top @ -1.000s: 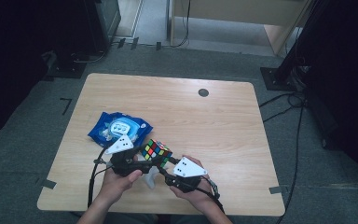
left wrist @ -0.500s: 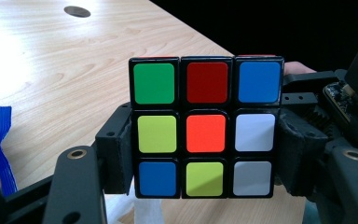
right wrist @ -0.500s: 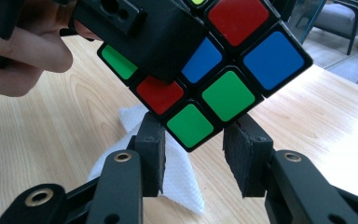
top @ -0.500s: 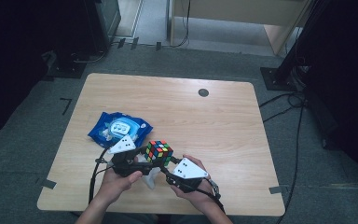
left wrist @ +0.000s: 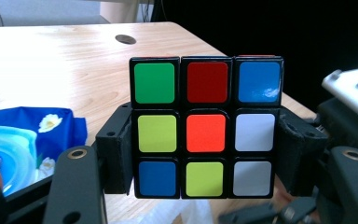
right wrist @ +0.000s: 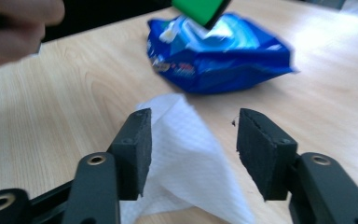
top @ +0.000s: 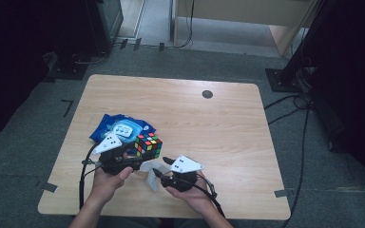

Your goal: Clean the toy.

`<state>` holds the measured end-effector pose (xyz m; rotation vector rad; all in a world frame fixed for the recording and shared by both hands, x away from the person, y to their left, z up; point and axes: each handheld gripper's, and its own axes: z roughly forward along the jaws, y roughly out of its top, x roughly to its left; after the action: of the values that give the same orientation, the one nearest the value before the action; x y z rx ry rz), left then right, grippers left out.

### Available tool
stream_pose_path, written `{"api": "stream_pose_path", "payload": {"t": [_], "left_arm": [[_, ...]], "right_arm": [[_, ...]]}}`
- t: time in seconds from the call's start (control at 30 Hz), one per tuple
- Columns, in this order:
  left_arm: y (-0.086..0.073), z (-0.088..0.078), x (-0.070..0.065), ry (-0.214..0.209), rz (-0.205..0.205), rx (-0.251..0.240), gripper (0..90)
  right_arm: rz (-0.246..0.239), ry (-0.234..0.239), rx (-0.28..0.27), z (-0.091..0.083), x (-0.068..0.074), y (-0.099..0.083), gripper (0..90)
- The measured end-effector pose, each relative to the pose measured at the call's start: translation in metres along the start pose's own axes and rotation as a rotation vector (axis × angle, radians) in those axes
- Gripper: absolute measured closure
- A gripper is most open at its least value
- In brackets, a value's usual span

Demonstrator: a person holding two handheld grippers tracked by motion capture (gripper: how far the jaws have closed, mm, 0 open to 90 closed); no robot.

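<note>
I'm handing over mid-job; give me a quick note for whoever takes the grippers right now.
Left gripper: shut on the Rubik's cube, held above the table.
Right gripper: open, jaws just widened; the white wipe lies between them, not pinched.
Blue wet-wipes pack: on the table beyond the left gripper.
Done: cube picked up, one wipe out of the pack.
Left, likely: grip the wipe and clean the cube.

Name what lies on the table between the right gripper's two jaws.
A white wipe lies between the open jaws of the right gripper, seen in the right gripper view; its left edge runs by the left pad, and the jaws have just been opening.
</note>
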<state>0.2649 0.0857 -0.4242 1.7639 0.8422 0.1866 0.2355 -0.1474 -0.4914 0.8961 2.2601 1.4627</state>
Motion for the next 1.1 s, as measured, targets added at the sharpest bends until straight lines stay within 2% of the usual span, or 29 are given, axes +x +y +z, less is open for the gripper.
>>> {"api": "stream_pose_path", "payload": {"t": [0.1, 0.13, 0.23, 0.33, 0.4, 0.43, 0.5, 0.6, 0.63, 0.67, 0.7, 0.77, 0.83, 0.9, 1.07, 1.1], "left_arm": [[-0.001, 0.0, 0.0, 0.004, 0.02, 0.004, 34.2], [-0.002, 0.001, -0.001, 0.002, 0.027, 0.007, 34.2], [-0.003, 0.001, -0.002, 0.003, 0.047, 0.007, 34.2], [-0.005, 0.001, -0.002, 0.001, 0.051, 0.005, 34.2], [-0.006, 0.001, -0.002, 0.006, 0.065, 0.007, 34.2], [-0.006, 0.002, -0.003, 0.018, 0.073, 0.008, 34.2], [-0.007, 0.003, -0.004, 0.033, 0.082, 0.017, 34.2], [-0.009, 0.006, -0.003, 0.038, 0.087, 0.038, 34.2], [-0.011, 0.009, -0.003, 0.031, 0.097, 0.059, 34.2], [-0.011, 0.009, -0.003, 0.031, 0.097, 0.059, 34.2], [-0.012, 0.011, -0.003, 0.032, 0.105, 0.073, 34.2], [-0.015, 0.016, -0.004, 0.034, 0.112, 0.091, 34.2], [-0.017, 0.02, -0.007, 0.034, 0.126, 0.106, 34.2], [-0.02, 0.024, -0.009, 0.032, 0.138, 0.121, 34.2], [-0.028, 0.036, -0.018, 0.023, 0.169, 0.158, 34.2], [-0.03, 0.039, -0.02, 0.02, 0.178, 0.165, 34.2]], "right_arm": [[0.002, -0.007, 0.045, 0.014, 0.004, -0.002, 47.4], [0.002, -0.022, 0.064, 0.018, 0.005, -0.003, 51.9], [0.013, -0.047, 0.095, 0.021, 0.002, -0.007, 73.9], [0.045, -0.054, 0.095, 0.016, -0.004, -0.008, 85.6], [0.09, -0.077, 0.059, 0.005, -0.015, -0.006, 88.9], [0.09, -0.077, 0.059, 0.005, -0.015, -0.006, 88.9], [0.107, -0.107, 0.028, -0.004, -0.02, -0.002, 89.1], [0.105, -0.168, -0.028, -0.02, -0.025, 0.006, 89.0], [0.092, -0.212, -0.065, -0.031, -0.027, 0.012, 89.0], [0.092, -0.212, -0.065, -0.031, -0.027, 0.012, 89.0], [0.085, -0.239, -0.097, -0.042, -0.03, 0.018, 88.9], [0.085, -0.248, -0.114, -0.047, -0.032, 0.021, 88.8], [0.081, -0.24, -0.167, -0.061, -0.035, 0.029, 88.7], [0.072, -0.232, -0.185, -0.065, -0.035, 0.031, 88.7], [0.053, -0.154, -0.26, -0.076, -0.03, 0.04, 88.2], [0.064, -0.103, -0.285, -0.076, -0.028, 0.042, 87.9]]}}
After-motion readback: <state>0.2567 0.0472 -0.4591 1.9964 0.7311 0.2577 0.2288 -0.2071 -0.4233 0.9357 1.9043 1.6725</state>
